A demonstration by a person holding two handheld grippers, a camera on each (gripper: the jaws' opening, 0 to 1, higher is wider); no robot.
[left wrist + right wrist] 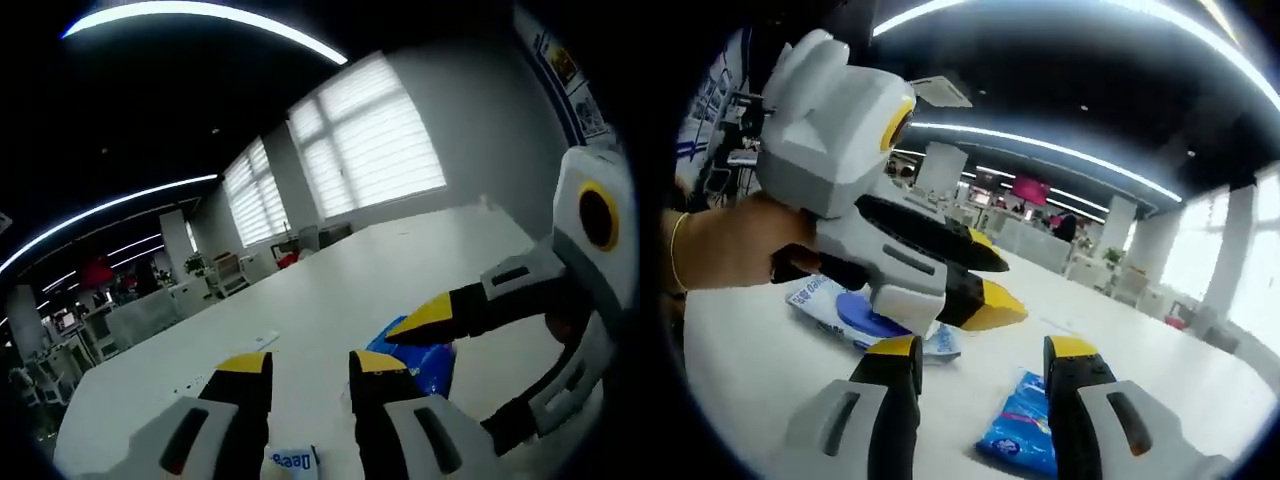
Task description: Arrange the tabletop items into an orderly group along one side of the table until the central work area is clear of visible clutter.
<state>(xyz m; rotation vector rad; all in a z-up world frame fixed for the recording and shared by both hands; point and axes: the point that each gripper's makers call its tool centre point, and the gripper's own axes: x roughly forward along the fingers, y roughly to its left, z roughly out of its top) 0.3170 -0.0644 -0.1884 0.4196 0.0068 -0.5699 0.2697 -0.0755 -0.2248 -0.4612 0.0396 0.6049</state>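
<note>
White and wide, the counter (pixel 330 300) runs far back toward big windows with blinds (pixel 370 140) in the upper middle of the left gripper view. Long light strips glow on the dark ceiling at the upper left. At the bottom of this view the left gripper (pixel 310 372) has its two yellow-tipped jaws a little apart, with nothing between them. Just right of the jaws lies a blue packet (pixel 425 362) on the counter. At the right side of the frame the right gripper (pixel 470 350) comes in, with one yellow tip over the blue packet. I cannot tell from here how its jaws stand.

In the right gripper view, a hand (pixel 725 245) at the left holds the left gripper (pixel 980 290), which reaches across the middle. Under it, left of middle, a white and blue packet (pixel 845 310) lies flat on the counter (pixel 750 370). At the bottom the right gripper (pixel 985 362) is open wide and holds nothing. The blue packet (pixel 1025 425) lies between its jaws, low in the frame.
</note>
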